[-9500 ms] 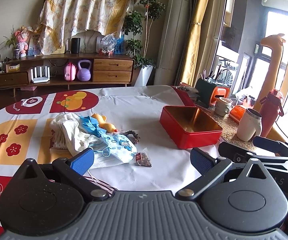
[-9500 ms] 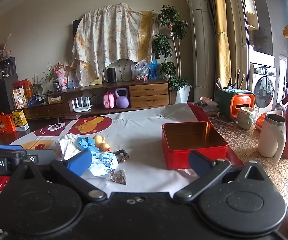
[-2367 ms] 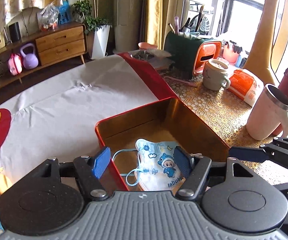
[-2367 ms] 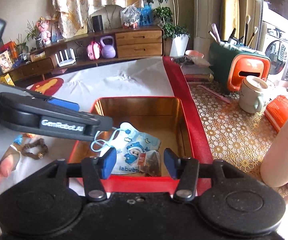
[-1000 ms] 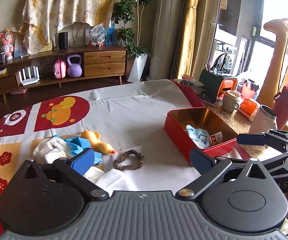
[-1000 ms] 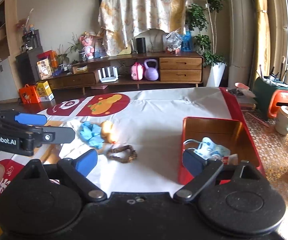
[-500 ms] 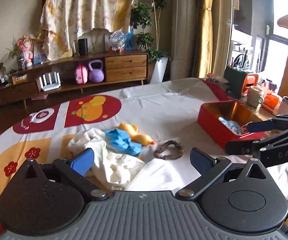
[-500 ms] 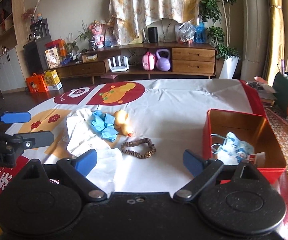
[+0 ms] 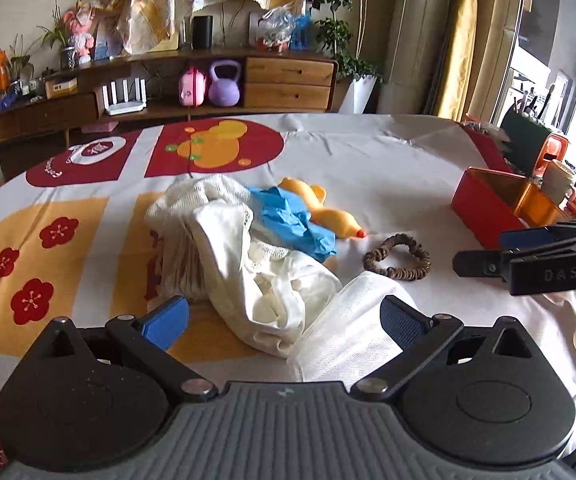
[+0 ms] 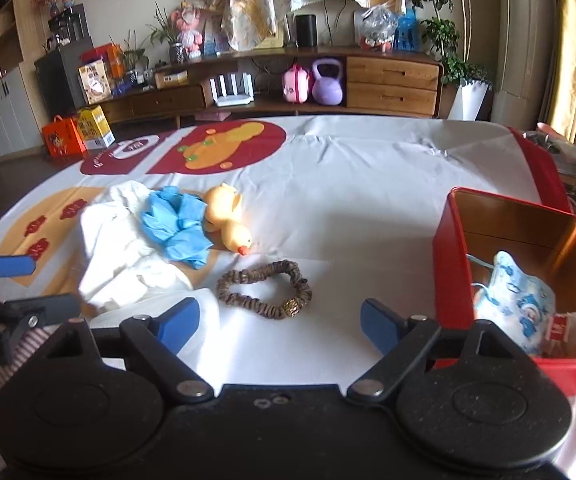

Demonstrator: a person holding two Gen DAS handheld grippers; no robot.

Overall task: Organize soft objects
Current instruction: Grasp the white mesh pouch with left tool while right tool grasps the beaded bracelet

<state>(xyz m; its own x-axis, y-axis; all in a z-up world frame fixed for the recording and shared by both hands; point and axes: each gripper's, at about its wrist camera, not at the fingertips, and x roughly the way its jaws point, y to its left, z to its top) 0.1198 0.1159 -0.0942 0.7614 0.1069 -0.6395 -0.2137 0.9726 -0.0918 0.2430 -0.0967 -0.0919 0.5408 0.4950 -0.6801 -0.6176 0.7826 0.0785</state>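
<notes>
On the tablecloth (image 10: 367, 184), a brown scrunchie (image 10: 264, 289) is framed at twelve o'clock of the right gripper (image 10: 280, 322), whose empty jaws are closing from wide, while white cloths (image 9: 272, 280) lie between the spread, empty left gripper (image 9: 284, 318), the red tin (image 10: 453, 264) standing at three o'clock.

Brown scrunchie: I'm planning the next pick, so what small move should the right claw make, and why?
Probably lower the right claw over the brown scrunchie: it lies loose on the tablecloth just ahead of the closing, empty jaws, outside the red tin.
</notes>
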